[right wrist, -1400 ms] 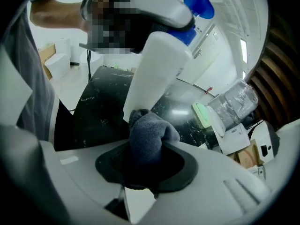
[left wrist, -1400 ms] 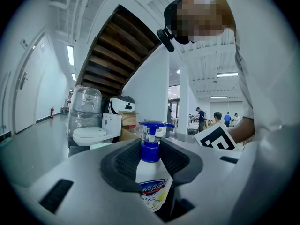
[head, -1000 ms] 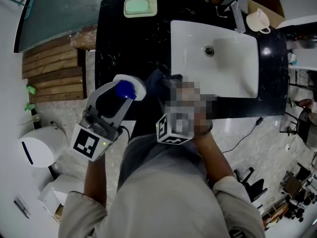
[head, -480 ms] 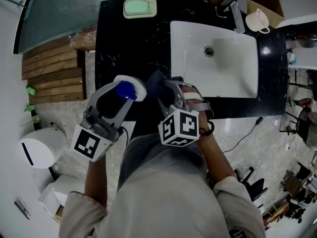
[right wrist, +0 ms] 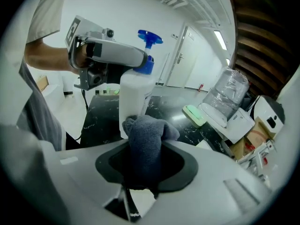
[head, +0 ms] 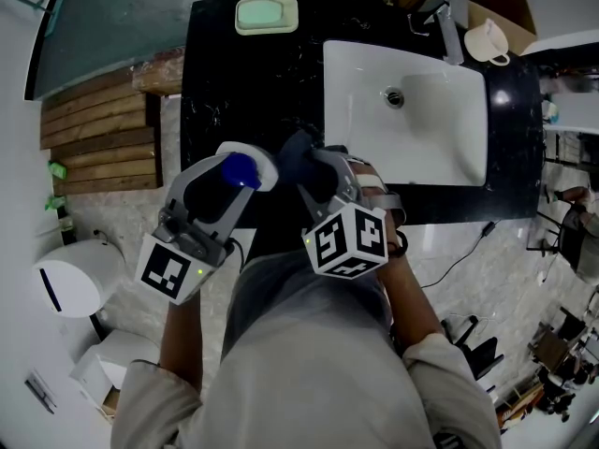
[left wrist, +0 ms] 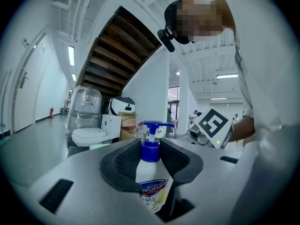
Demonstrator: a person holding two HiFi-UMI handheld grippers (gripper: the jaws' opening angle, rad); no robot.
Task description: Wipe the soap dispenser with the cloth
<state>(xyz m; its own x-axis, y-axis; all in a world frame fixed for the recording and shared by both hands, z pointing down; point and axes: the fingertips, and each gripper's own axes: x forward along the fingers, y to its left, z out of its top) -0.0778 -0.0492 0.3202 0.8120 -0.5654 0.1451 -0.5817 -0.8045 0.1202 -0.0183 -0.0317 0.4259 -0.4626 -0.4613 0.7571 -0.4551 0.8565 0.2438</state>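
Grey cloth [right wrist: 145, 142] seemingly against soap dispenser [right wrist: 134, 95]

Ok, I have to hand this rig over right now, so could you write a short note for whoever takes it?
Left gripper: shut on the soap dispenser, just below its blue pump, holding it up.
Right gripper: shut on the cloth, whose bunched end meets the dispenser's lower side.
Place: by the black counter's front edge, left of the sink.
Done: both picked up and brought together.
Left: wipe round the dispenser; how much is already wiped cannot be told.
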